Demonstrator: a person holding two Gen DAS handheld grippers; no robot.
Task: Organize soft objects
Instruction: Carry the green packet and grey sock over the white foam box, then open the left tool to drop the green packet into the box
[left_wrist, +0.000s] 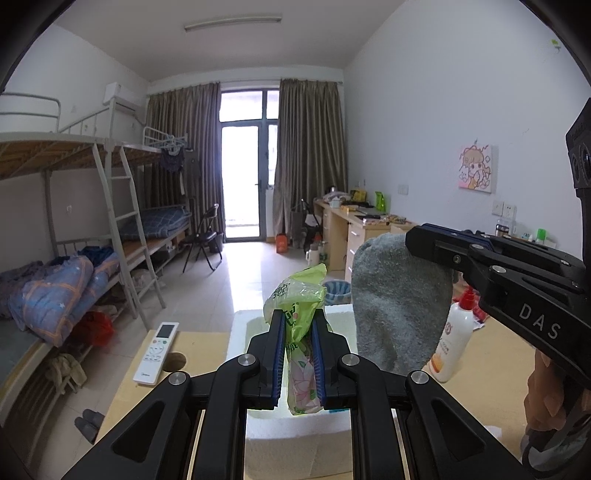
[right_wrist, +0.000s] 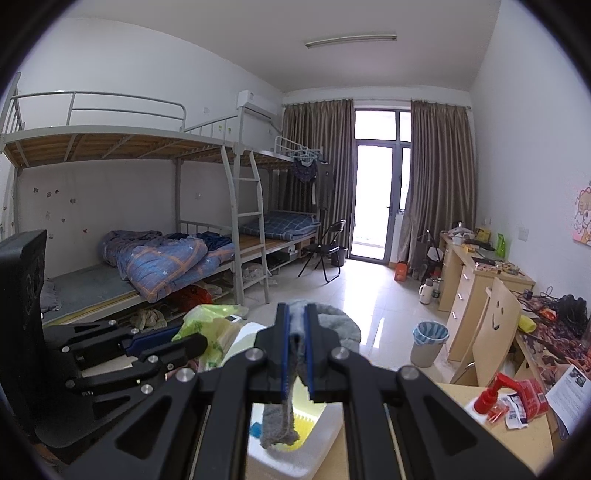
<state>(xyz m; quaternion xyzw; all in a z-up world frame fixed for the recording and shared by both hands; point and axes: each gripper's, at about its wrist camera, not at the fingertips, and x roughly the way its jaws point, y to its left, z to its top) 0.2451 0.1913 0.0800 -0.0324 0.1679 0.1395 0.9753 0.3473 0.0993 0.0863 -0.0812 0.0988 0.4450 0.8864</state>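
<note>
My left gripper (left_wrist: 299, 325) is shut on a green plastic packet with a flower print (left_wrist: 297, 295), which sticks up between its blue pads. Below it sits a white foam box (left_wrist: 255, 325) on the wooden table. To the right, my right gripper (left_wrist: 410, 240) is shut on a grey fuzzy cloth (left_wrist: 399, 306) that hangs down beside the packet. In the right wrist view the right gripper (right_wrist: 297, 314) pinches the grey cloth (right_wrist: 334, 325), and a loose end dangles over the foam box (right_wrist: 295, 458). The left gripper (right_wrist: 192, 338) holds the green packet (right_wrist: 207, 328) at the left.
A white remote (left_wrist: 157, 352) lies on the table left of the box. A white bottle with a red pump (left_wrist: 454, 339) stands to the right, with red packets (right_wrist: 524, 398) and papers nearby. A hand (left_wrist: 546, 398) grips the right tool. Bunk beds, desks, chairs and a bin stand beyond.
</note>
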